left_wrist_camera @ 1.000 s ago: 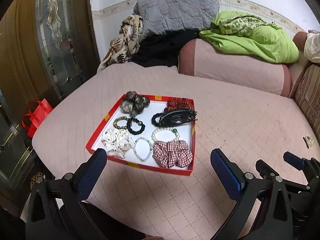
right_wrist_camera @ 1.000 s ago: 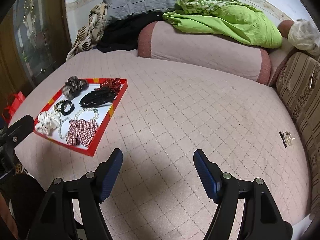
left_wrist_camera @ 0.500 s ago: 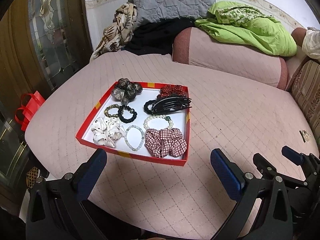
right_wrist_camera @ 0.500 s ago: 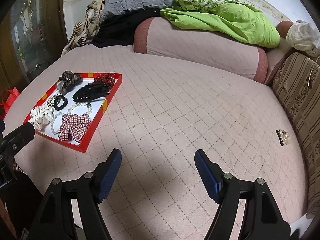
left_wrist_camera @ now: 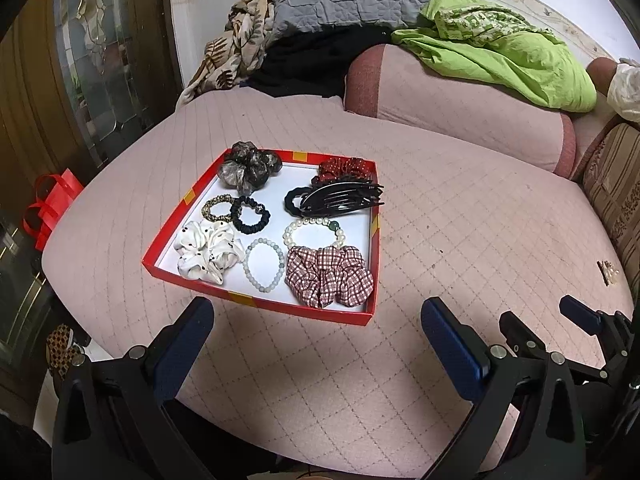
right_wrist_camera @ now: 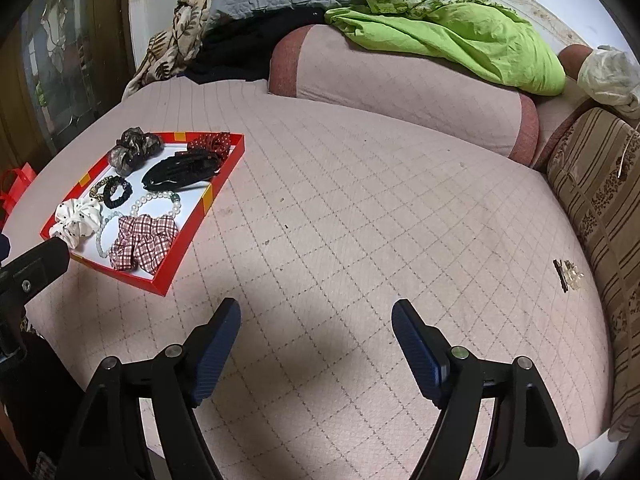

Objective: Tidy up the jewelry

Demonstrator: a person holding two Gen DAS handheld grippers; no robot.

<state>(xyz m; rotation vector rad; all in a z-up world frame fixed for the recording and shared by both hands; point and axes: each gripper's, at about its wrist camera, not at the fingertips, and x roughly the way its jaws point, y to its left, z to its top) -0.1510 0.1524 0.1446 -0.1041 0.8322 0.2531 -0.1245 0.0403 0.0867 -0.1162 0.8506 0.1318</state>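
Both my jaws wide apart, nothing between them. Left gripper (left_wrist_camera: pixel 318 330) hovers over the pink quilted bed (left_wrist_camera: pixel 460 220), just short of the red tray (left_wrist_camera: pixel 256 301). Right gripper (right_wrist_camera: pixel 316 330) over bare quilt, tray off to its left. Tray holds plaid scrunchie (left_wrist_camera: pixel 330 276), white dotted scrunchie (left_wrist_camera: pixel 208 254), two bead bracelets (left_wrist_camera: pixel 264 264), black claw clip (left_wrist_camera: pixel 340 199), more scrunchies. Small hair clip (right_wrist_camera: pixel 568 274) lies well apart on the quilt, near the striped cushion (right_wrist_camera: pixel 600 200).

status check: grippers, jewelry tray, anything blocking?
Left gripper open, empty, short of red tray. Right gripper open, empty, over bare quilt. Small clip loose by right cushion. Nothing blocking.
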